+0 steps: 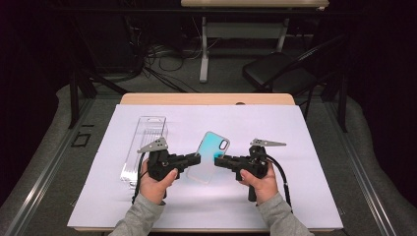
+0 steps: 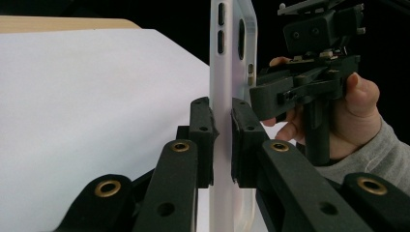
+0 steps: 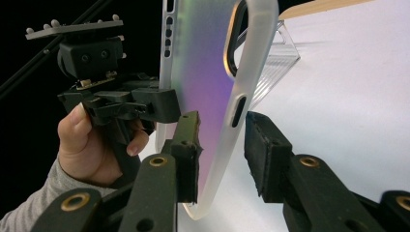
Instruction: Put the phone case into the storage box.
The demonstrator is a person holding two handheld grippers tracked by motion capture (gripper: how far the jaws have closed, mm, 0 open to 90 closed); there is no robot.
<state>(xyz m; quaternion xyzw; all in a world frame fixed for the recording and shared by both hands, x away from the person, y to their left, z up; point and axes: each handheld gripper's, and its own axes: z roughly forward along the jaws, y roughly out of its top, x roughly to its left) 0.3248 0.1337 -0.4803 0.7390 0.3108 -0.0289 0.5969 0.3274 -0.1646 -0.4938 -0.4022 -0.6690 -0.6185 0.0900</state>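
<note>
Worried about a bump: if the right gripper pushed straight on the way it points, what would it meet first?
Likely the phone case already between its fingers; past it, the left gripper, though depth is unclear.

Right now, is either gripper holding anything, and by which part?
The left gripper clamps the phone case by one long edge. The right gripper straddles the opposite edge, jaws not yet pressing.

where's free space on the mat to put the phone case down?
Free: white mat right of the right gripper, and the far strip behind the iridescent translucent phone case. Crowded: left, by the clear plastic box and the left gripper.
</note>
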